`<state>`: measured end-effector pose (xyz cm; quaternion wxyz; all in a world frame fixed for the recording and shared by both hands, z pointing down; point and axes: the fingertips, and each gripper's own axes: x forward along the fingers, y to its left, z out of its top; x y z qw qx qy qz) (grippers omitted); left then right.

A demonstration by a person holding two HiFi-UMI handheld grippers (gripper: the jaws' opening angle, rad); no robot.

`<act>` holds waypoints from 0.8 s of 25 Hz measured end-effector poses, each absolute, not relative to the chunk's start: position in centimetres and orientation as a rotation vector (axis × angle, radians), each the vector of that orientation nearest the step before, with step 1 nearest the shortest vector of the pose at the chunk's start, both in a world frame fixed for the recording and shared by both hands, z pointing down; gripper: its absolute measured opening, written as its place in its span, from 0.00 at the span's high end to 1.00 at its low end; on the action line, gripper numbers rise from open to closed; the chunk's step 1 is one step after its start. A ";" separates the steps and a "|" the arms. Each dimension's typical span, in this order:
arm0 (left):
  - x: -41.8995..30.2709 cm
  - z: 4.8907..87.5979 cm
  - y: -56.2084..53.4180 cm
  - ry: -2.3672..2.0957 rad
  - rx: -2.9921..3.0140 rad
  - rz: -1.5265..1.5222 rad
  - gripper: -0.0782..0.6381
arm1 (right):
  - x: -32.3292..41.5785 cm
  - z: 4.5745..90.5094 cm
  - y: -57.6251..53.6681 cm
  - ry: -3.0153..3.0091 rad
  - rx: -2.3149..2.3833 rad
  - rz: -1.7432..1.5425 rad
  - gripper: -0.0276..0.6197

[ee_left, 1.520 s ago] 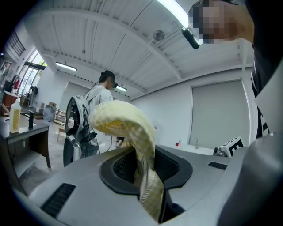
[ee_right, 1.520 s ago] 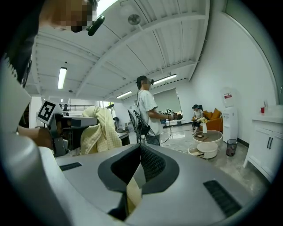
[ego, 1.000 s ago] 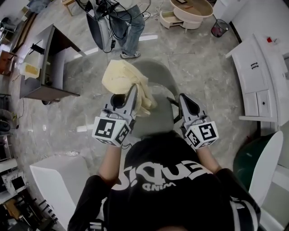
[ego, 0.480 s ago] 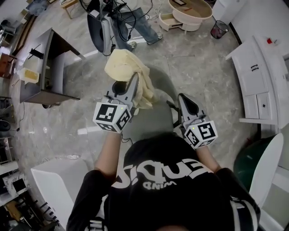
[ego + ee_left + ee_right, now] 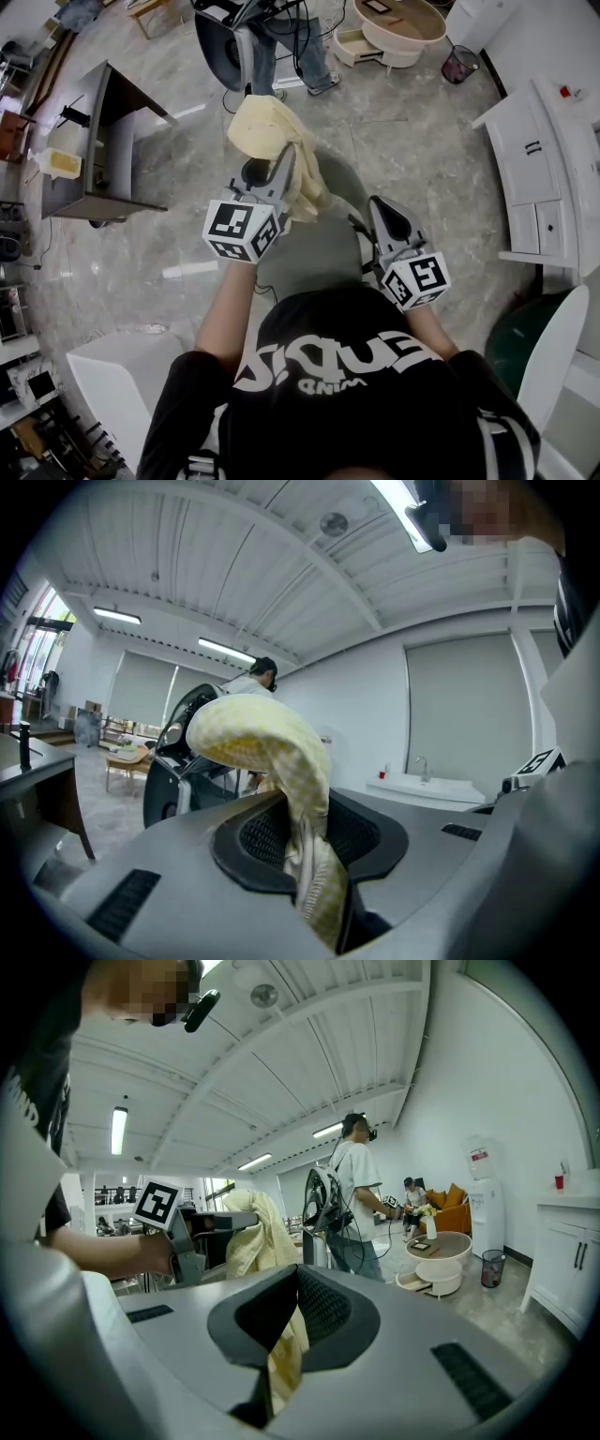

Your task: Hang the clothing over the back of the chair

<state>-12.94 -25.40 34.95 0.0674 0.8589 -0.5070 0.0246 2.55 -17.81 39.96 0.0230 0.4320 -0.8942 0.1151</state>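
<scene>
The clothing (image 5: 267,136) is a pale yellow checked cloth. It is bunched up and hangs from my left gripper (image 5: 284,161), which is shut on it. In the left gripper view the cloth (image 5: 267,742) rises out of the jaws (image 5: 302,817) and folds over. Below both grippers stands the grey chair (image 5: 319,251). My right gripper (image 5: 379,206) is to the right of the cloth and apart from it, jaws together. In the right gripper view the yellow cloth (image 5: 248,1237) shows beyond the jaws (image 5: 292,1277) and through their thin slit.
A black office chair (image 5: 225,47) and a standing person's legs (image 5: 314,52) are ahead. A dark desk (image 5: 98,150) stands at the left and white cabinets (image 5: 539,159) at the right. A round low table (image 5: 403,21) and a bin (image 5: 456,62) lie beyond.
My left gripper has carried the cloth forward, away from my body. The right gripper has moved forward a little. The person ahead has stepped to the right.
</scene>
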 end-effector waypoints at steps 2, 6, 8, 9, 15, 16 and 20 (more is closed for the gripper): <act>-13.0 35.4 -26.5 -1.528 2.581 0.087 0.75 | 2.6 40.2 -18.2 -2.763 1.341 0.373 0.94; -13.2 36.7 -28.5 -1.532 2.565 0.105 0.75 | 2.4 40.8 -18.7 -2.757 1.341 0.392 0.94; -13.1 37.5 -29.6 -1.525 2.565 0.117 0.75 | 2.3 41.0 -19.0 -2.751 1.337 0.398 0.94; -13.0 37.9 -30.1 -1.520 2.567 0.124 0.75 | 2.2 41.1 -19.1 -2.748 1.334 0.400 0.94; -12.3 40.8 -33.3 -1.506 2.547 0.173 0.75 | 2.9 41.7 -20.1 -2.720 1.352 0.421 0.94; -12.2 41.4 -33.8 -1.508 2.538 0.178 0.75 | 3.1 41.9 -20.2 -2.713 1.358 0.427 0.94; -11.9 44.2 -35.9 -1.505 2.497 0.205 0.75 | 3.8 42.2 -20.7 -2.695 1.369 0.439 0.94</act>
